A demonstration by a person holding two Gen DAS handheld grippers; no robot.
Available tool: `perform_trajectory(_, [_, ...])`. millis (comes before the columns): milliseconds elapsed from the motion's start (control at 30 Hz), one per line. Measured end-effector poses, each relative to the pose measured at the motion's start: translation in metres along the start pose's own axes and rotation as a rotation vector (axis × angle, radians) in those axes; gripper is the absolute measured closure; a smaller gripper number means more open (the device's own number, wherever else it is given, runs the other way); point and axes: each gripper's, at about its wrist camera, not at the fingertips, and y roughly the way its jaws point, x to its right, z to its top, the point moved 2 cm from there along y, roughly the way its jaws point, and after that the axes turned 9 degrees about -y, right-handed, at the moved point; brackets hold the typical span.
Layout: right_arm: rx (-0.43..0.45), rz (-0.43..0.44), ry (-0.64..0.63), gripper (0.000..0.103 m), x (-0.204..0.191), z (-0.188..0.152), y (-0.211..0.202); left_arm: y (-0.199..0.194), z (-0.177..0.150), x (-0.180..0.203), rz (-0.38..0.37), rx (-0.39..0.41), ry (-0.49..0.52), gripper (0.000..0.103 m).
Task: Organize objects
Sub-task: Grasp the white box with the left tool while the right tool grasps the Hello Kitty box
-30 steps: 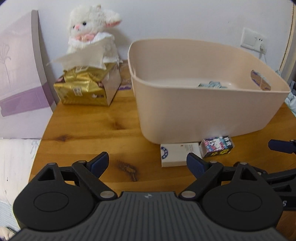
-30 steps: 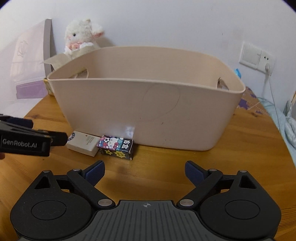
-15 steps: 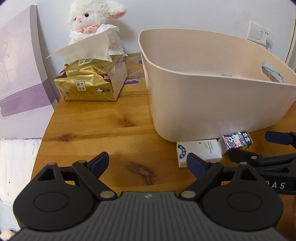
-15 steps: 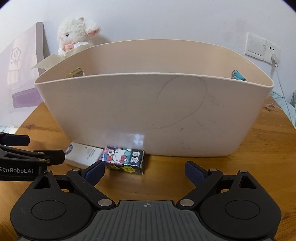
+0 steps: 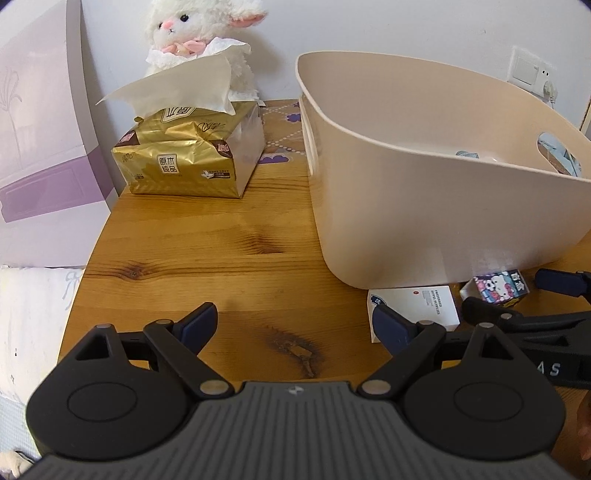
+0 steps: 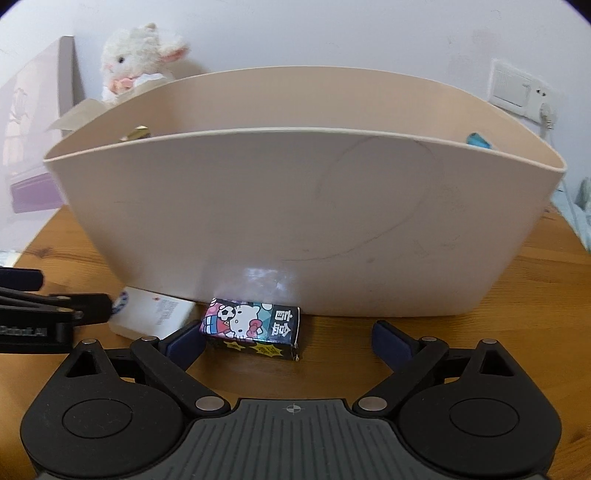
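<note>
- The right gripper point(image 6: 288, 338) sits low over the wooden table point(image 6: 480, 354), its blue-padded fingers spread wide apart and gripping nothing.
- A small cartoon-printed box point(image 6: 253, 326) lies on the table between those fingers, closer to the left pad, which stands just beside the box's left end; contact cannot be confirmed from this view.
- The box's far side lies at the foot of the beige plastic tub point(image 6: 258, 221).
- A flat white box point(image 6: 155, 312) lies to the left of the cartoon-printed box, also at the tub's base.
- The left gripper point(image 5: 293, 326) hovers above bare table further left, fingers likewise wide apart and empty. In its view the flat white box point(image 5: 417, 304) sits just behind its right finger.
- Inside the tub point(image 5: 424, 206), only small bluish items near the far handle cut-out are visible; they are too small to identify.
- A gold tissue pack point(image 5: 188, 158) with one tissue pulled up stands well left of the tub.
- A white plush lamb point(image 5: 199, 33) sits behind the pack against the wall.
- A purple-and-white panel point(image 5: 40, 129) leans at the table's left edge.
</note>
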Motion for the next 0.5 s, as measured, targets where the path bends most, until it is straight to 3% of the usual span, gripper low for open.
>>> perform_trajectory(500, [-0.031, -0.024, 0.021, 0.005, 0.051, -0.022, -0.013, 0.000, -0.008, 0.040, -0.080, -0.017, 0.029, 0.011])
